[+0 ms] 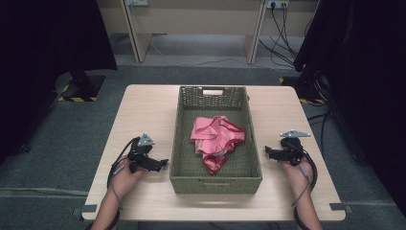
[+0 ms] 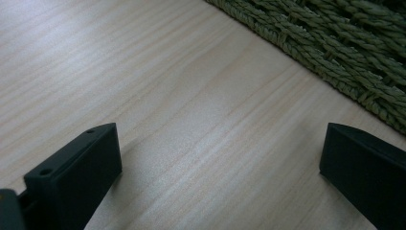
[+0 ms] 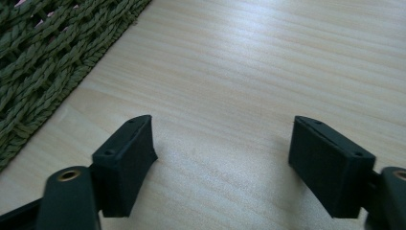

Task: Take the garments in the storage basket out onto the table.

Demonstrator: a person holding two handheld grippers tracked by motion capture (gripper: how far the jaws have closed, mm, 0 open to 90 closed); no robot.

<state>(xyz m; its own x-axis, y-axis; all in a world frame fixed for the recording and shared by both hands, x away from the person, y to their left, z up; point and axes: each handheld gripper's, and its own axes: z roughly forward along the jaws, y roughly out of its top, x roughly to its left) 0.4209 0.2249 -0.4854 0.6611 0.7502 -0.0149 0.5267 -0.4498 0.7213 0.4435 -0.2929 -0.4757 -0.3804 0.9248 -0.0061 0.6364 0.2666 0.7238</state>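
A green woven basket (image 1: pixel 186 139) stands in the middle of the wooden table (image 1: pixel 143 105). Crumpled pink and red cloth (image 1: pixel 216 139) lies inside it. My left gripper (image 1: pixel 165 163) rests on the table just left of the basket, pointing at its wall, jaws wide apart with nothing between them. In the left gripper view the gripper (image 2: pixel 220 167) sits over bare wood with the basket wall (image 2: pixel 344 52) at upper right. My right gripper (image 1: pixel 266 151) lies right of the basket, open and empty; its own view shows the gripper (image 3: pixel 222 158) above bare wood, basket weave (image 3: pixel 43 62) at left.
The table has free wood on both sides of the basket and a strip in front. Beyond the far edge are grey floor, desk legs (image 1: pixel 136 38) and cables (image 1: pixel 280 43). Dark stands (image 1: pixel 81 84) flank the table.
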